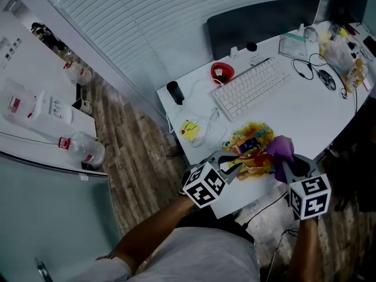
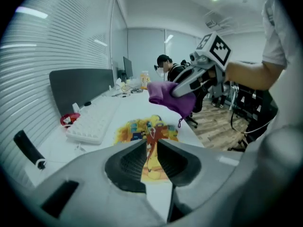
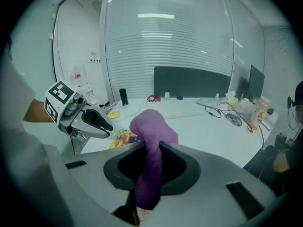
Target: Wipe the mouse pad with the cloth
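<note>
The colourful mouse pad [image 1: 249, 141] lies near the front edge of the white desk [image 1: 305, 116]. My right gripper [image 1: 283, 162] is shut on a purple cloth [image 1: 281, 147], which it holds in the air just right of the pad. In the right gripper view the cloth [image 3: 150, 126] runs up between the jaws and bunches above my right gripper [image 3: 152, 148]. My left gripper [image 1: 231, 158] hovers at the pad's near left side. Its jaws stand a narrow gap apart, and the mouse pad [image 2: 142, 126] shows through my left gripper [image 2: 151, 143]. Nothing is pinched there.
A white keyboard [image 1: 252, 87] lies behind the pad, with a red object [image 1: 222, 72], a black cylinder [image 1: 175, 91] and a yellow toy [image 1: 189, 129] to its left. Cables and a mouse [image 1: 326, 80] lie at the far right. A dark partition [image 1: 261, 22] backs the desk.
</note>
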Motion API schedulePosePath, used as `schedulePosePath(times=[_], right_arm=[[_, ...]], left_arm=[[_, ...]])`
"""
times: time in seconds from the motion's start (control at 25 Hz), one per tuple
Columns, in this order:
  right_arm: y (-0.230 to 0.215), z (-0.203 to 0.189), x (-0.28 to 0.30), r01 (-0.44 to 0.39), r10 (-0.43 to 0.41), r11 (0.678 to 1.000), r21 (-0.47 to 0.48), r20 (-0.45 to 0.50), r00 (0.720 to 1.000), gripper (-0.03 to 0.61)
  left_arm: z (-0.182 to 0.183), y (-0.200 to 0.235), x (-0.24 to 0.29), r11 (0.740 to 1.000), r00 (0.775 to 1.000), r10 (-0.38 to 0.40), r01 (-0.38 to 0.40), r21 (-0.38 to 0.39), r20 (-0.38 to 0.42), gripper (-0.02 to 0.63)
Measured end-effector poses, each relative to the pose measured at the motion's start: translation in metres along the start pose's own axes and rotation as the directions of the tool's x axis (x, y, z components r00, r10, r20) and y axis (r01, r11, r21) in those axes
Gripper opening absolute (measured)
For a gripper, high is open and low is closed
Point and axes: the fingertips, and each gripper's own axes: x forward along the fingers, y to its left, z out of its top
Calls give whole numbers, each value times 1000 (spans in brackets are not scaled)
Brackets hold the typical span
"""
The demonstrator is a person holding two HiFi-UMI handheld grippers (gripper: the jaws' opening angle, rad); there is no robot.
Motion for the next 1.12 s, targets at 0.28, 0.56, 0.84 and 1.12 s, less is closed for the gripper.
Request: schedulePosePath(times=[0.28, 0.56, 0.84, 1.12], right_arm=[[25, 53, -32, -40, 29, 998, 38, 251, 967, 66], [43, 95, -66, -87, 58, 995, 41, 466, 883, 66], [68, 116, -94, -123, 99, 992, -3, 607, 788, 66], [76, 127, -124, -132, 99, 991, -9, 713, 694, 66]], left_arm=[[78, 4, -49, 999, 955, 35, -41, 15, 294, 57], [125, 4, -99, 997, 862, 72, -58, -42, 501, 34], [151, -1, -140, 994, 777, 103, -50, -101, 621, 21], [158, -5, -162, 993, 734, 116, -71, -94, 669, 15]])
